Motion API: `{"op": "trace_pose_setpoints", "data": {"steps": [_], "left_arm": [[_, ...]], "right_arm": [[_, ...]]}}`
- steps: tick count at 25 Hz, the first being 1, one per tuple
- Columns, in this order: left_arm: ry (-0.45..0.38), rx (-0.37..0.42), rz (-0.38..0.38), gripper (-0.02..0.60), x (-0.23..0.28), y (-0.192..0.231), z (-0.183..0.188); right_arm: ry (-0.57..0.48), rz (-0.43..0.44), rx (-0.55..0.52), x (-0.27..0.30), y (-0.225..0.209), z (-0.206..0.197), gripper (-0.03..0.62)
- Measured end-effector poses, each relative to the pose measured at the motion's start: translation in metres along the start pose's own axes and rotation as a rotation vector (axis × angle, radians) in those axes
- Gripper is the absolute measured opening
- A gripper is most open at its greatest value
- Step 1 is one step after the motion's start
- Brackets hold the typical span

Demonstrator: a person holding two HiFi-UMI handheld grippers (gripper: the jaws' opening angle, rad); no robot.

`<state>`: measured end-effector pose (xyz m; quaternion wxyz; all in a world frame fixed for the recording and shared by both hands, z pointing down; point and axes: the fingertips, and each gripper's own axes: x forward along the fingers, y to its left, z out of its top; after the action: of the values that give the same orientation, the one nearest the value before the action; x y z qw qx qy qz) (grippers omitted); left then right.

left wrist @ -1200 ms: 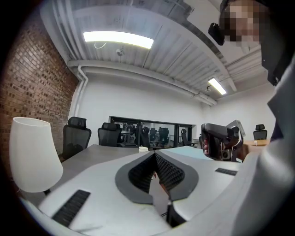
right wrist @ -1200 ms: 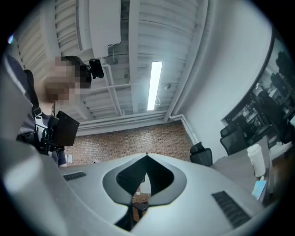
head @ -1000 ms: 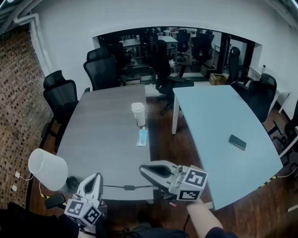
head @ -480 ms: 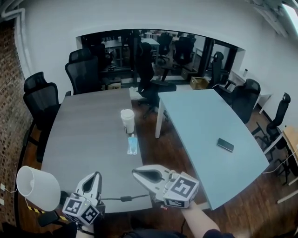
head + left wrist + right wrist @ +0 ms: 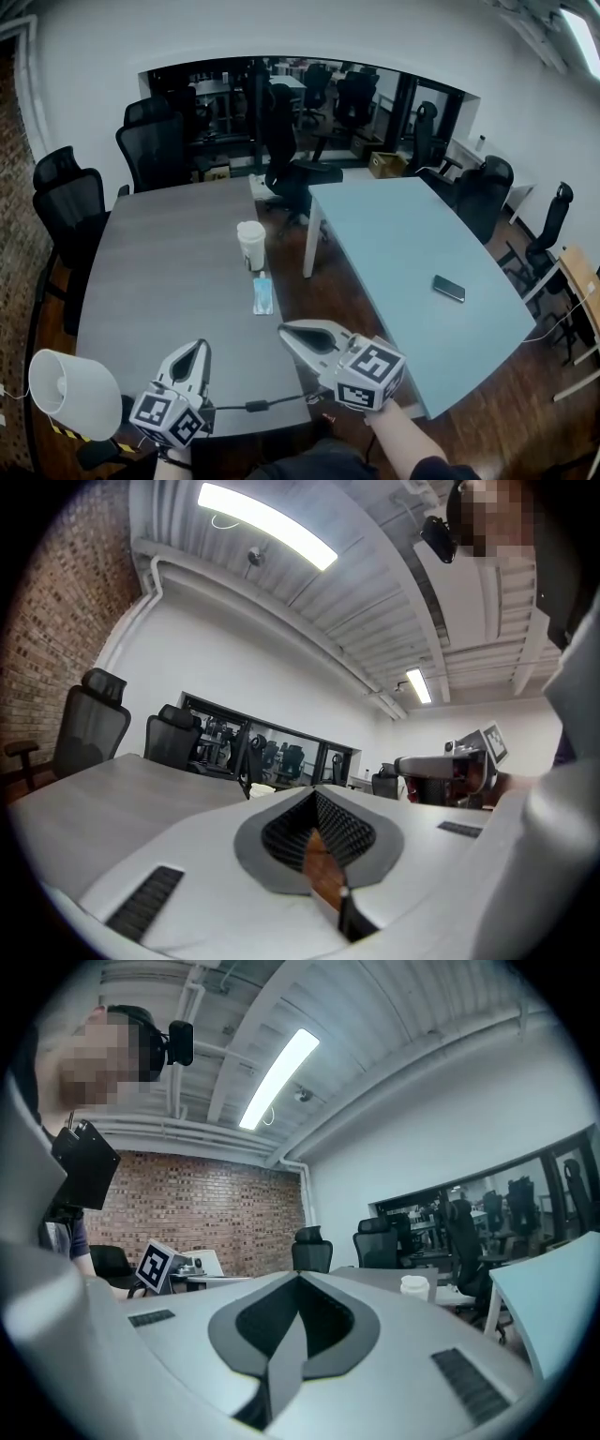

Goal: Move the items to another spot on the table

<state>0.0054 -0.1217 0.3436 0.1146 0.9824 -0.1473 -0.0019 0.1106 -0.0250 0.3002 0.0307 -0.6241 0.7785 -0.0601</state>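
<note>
The blue packet (image 5: pixel 262 295) and the lidded cup (image 5: pixel 251 246) sit on the grey surface (image 5: pixel 150 272), at twelve o'clock from our grippers.

Nearest to us, the left gripper (image 5: pixel 195 349) and the right gripper (image 5: pixel 289 330) hover over that surface's near edge, each with its jaws pressed together and holding nothing. A white lamp shade (image 5: pixel 73 394) stands at nine o'clock from the left gripper.

Further out, the packet lies flat near the surface's right edge. Just beyond it the cup stands upright. Its lid is on, so we cannot see its contents.

At two o'clock a phone (image 5: pixel 449 288) lies on the pale blue surface (image 5: pixel 394 225). Black chairs (image 5: pixel 155 150) stand at the far side.
</note>
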Motion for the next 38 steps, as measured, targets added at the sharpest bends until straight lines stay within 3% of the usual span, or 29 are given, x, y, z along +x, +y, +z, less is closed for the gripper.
{"op": "trace_pose_setpoints", "data": {"steps": [11,20,27,34,38], "left_arm": [[0.035,0.024,0.065,0.008,0.051,-0.001,-0.01],[0.024,0.051,0.229,0.008,0.135,-0.021,-0.014],[0.026,0.113,0.384,0.008,0.154,-0.026,-0.006],[0.08,0.145,0.431,0.008,0.161,-0.016,-0.011],[0.081,0.153,0.432,0.008,0.168,-0.002,-0.011]], "right_arm": [[0.034,0.005,0.025,0.002,-0.068,-0.019,0.0],[0.064,0.131,0.064,-0.009,-0.165,-0.028,0.0],[0.113,0.234,0.074,0.001,-0.211,-0.044,0.0],[0.137,0.286,0.058,0.026,-0.23,-0.053,0.023],[0.137,0.245,0.054,0.048,-0.248,-0.053,0.029]]}}
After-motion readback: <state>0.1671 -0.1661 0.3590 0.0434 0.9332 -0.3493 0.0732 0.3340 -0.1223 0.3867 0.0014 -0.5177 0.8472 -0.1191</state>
